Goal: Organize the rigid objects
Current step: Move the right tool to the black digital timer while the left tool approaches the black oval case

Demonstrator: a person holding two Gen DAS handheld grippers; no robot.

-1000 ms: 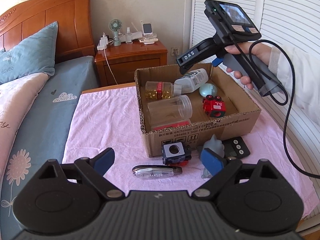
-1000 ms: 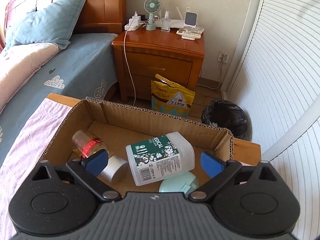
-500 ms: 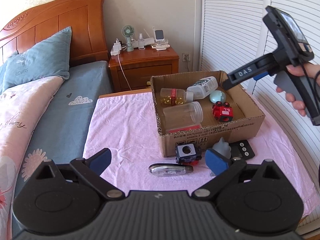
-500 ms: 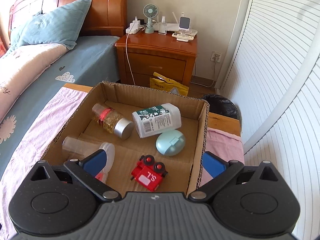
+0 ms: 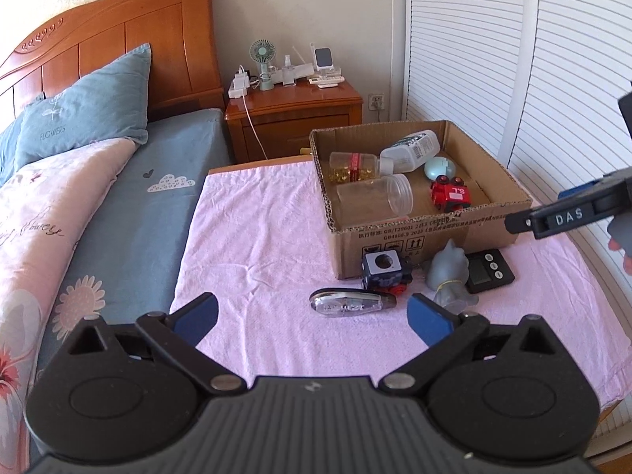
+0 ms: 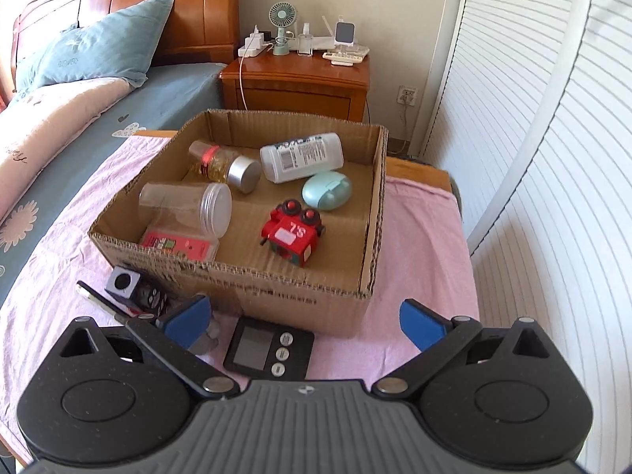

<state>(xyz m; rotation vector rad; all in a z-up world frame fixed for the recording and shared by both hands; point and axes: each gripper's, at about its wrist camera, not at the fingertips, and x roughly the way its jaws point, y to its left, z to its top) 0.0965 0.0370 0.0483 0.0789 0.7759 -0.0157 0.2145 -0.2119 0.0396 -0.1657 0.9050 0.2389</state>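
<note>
A cardboard box [image 5: 430, 233] [image 6: 300, 288] on the pink cloth holds a red toy train [image 6: 294, 233], a mint case [image 6: 327, 190], a white bottle [image 6: 302, 157], a clear jar [image 6: 185, 207] and a capsule bottle [image 6: 221, 164]. In front of it lie a silver key-shaped thing [image 5: 349, 305], a dark cube toy [image 5: 385, 272], a grey shark figure [image 5: 448, 272] and a black timer [image 6: 268, 349]. My left gripper [image 5: 314, 316] hangs near the silver thing, its jaws opening and empty. My right gripper [image 6: 304, 320] is open above the timer.
The pink cloth [image 5: 260, 237] covers a small table beside a bed [image 5: 130, 205]. A wooden nightstand [image 5: 296, 118] with a fan and chargers stands behind the box. White slatted doors [image 5: 513, 59] run along the right. A hand [image 5: 620, 237] holds the right gripper at the right edge.
The right gripper has drawn back from over the box's inside to its near side, so the timer shows. The left gripper backed off a little and its jaws spread wider.
</note>
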